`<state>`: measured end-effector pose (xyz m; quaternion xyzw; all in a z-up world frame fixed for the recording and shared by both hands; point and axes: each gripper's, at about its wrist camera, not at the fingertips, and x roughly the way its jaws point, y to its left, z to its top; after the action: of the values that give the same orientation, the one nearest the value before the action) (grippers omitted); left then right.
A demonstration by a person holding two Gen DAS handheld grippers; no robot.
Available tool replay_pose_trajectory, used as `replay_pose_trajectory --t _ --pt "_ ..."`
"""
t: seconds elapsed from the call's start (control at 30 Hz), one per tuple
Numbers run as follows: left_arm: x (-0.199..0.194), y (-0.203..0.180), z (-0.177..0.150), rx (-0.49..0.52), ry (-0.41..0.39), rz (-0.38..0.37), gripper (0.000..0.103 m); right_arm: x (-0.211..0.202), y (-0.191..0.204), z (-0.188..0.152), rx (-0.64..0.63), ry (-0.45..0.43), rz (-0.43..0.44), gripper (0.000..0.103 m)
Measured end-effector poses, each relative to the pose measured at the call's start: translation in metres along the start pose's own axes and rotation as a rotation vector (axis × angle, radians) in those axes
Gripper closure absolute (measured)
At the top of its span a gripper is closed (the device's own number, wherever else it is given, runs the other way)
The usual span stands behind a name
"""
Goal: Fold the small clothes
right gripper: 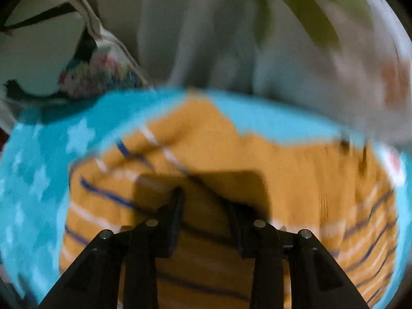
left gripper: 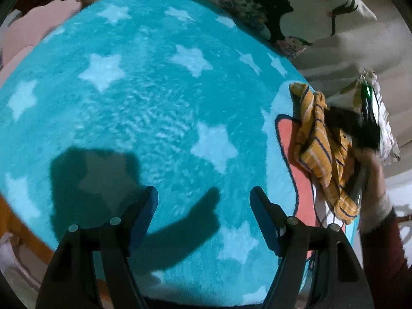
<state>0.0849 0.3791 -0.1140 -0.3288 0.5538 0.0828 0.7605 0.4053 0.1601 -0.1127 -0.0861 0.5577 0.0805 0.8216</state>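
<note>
A small mustard-yellow garment with blue and white stripes [left gripper: 319, 149] hangs bunched at the right edge of the turquoise star blanket [left gripper: 144, 108]. My right gripper [right gripper: 206, 200] is shut on a fold of this garment [right gripper: 296, 170]; the right wrist view is blurred by motion. In the left wrist view the right gripper [left gripper: 360, 134] shows as a dark blurred shape against the garment. My left gripper [left gripper: 203, 200] is open and empty above the blanket, its shadow lying on the fabric.
A pink shape with a dark outline [left gripper: 288, 139] is printed on the blanket under the garment. A white pillow with a face and flower print [left gripper: 283, 13] lies behind. Pale bedding [right gripper: 231, 38] lies beyond the blanket's edge. Pink cloth [left gripper: 31, 31] sits far left.
</note>
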Motion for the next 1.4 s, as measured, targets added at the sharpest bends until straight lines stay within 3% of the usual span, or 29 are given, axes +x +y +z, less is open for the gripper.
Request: replay_pose_trajectory --t 0.03,0.13,0.2,0.33,0.47,0.53,0.6,0.67,0.7,0.77,0.83,1.03,1.13,1.23,1.4 --pt "-0.003 -0.001 -0.002 0.005 -0.002 0.033 0.03 0.003 0.009 0.01 -0.021 0.001 0.032 0.079" --pt "-0.009 -0.003 -0.003 -0.011 -0.017 0.075 0.03 0.015 0.045 0.033 -0.119 0.019 0.175 0.08" --pt "-0.011 -0.007 -0.004 -0.027 -0.029 0.069 0.03 0.014 0.053 0.034 -0.139 -0.008 0.188 0.08" --pt "0.0 -0.021 -0.001 0.019 -0.012 0.06 0.03 -0.027 0.006 0.016 -0.046 -0.105 0.322 0.077" --pt "0.024 -0.036 0.0 0.054 0.035 0.022 0.03 -0.058 -0.072 -0.012 0.055 -0.13 0.26 0.072" --pt "0.034 -0.046 0.001 0.076 0.064 -0.004 0.03 -0.053 -0.11 -0.024 0.096 -0.074 0.232 0.072" --pt "0.036 -0.057 0.0 0.112 0.068 -0.015 0.03 -0.036 -0.135 -0.035 0.089 -0.003 0.151 0.072" --pt "0.037 -0.066 -0.001 0.152 0.067 -0.009 0.03 -0.01 -0.162 -0.041 0.085 0.079 0.076 0.061" --pt "0.037 -0.069 0.0 0.158 0.069 -0.008 0.03 0.002 -0.175 -0.041 0.095 0.082 0.039 0.049" --pt "0.035 -0.073 0.001 0.164 0.072 -0.014 0.03 0.005 -0.189 -0.034 0.099 0.011 -0.094 0.049" --pt "0.031 -0.075 0.0 0.177 0.064 -0.014 0.03 -0.003 -0.188 -0.028 0.147 -0.031 -0.146 0.048" --pt "0.032 -0.071 -0.004 0.171 0.068 0.002 0.03 -0.05 -0.153 -0.046 0.124 -0.154 -0.033 0.047" --pt "0.036 -0.068 -0.003 0.157 0.076 0.0 0.03 -0.05 -0.144 -0.057 0.085 -0.113 0.055 0.043" --pt "0.038 -0.073 -0.001 0.177 0.076 -0.01 0.03 -0.014 -0.154 -0.064 0.085 0.05 0.085 0.037" --pt "0.047 -0.095 0.003 0.234 0.072 -0.043 0.03 -0.056 -0.208 -0.073 0.215 0.001 0.062 0.035"
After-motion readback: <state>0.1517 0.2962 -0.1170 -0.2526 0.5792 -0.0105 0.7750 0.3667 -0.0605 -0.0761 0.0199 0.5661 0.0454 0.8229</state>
